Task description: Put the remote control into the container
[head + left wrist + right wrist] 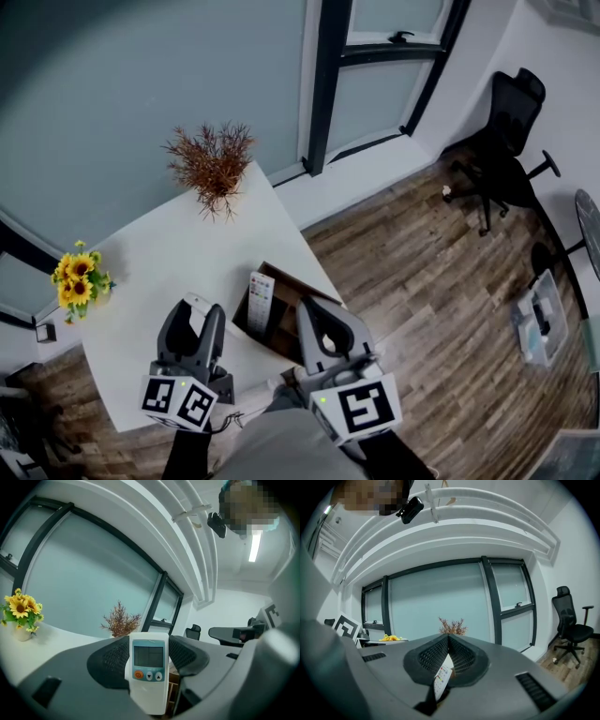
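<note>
The remote control (149,670) is a white, slim rectangular unit with rounded corners. Its upper face carries a grey display panel divided into fields. Below the display sit one round orange button and two grey arrow buttons on a pale blue band. The lower half of the body is plain white.

The left gripper (149,641) is closed on the remote control: one textured black pad presses on each long side, at the level of the display. The face of the unit points back toward the gripper's camera. In the head view the remote control is held clear of the white bench (169,253), above its near part and just left of the container (286,314), not touching it.

The container is a dark brown open box at the near right edge of the bench. A second remote (261,302), white with rows of small coloured buttons, stands tilted inside it against the left wall.

The right gripper (449,639) has its jaws together at the tips, with nothing held. It is positioned over the near side of the container.

Further back on the bench are a dried plant (212,167) and a sunflower bunch (77,279). An office chair (502,141) stands on the wood floor, well apart.
</note>
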Motion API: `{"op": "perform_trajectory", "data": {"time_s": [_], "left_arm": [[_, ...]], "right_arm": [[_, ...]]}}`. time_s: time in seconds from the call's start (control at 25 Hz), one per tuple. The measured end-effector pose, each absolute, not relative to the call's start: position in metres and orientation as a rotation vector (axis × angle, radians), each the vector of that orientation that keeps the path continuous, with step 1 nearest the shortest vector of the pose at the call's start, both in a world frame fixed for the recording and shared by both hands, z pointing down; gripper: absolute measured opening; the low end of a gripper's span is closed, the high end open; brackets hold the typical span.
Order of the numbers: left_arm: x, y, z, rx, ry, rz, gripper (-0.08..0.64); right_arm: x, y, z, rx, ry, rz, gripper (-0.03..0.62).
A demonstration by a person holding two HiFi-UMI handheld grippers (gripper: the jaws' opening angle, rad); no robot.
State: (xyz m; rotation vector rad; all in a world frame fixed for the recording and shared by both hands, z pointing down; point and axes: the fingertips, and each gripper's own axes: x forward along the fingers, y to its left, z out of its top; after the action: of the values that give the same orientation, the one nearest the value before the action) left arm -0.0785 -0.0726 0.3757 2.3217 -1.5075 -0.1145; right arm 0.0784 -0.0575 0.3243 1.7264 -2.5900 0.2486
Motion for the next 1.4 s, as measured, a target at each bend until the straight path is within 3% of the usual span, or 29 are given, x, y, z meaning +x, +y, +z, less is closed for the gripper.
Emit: {"op": "perform_trajectory", "data": {"time_s": [1.4], "left_arm": [[-0.018, -0.062, 0.396, 2.391, -1.311, -0.103, 0.261]], "right_arm": [[0.097, -0.052, 0.325, 1.802, -2.543, 0.252, 0.003]]}}
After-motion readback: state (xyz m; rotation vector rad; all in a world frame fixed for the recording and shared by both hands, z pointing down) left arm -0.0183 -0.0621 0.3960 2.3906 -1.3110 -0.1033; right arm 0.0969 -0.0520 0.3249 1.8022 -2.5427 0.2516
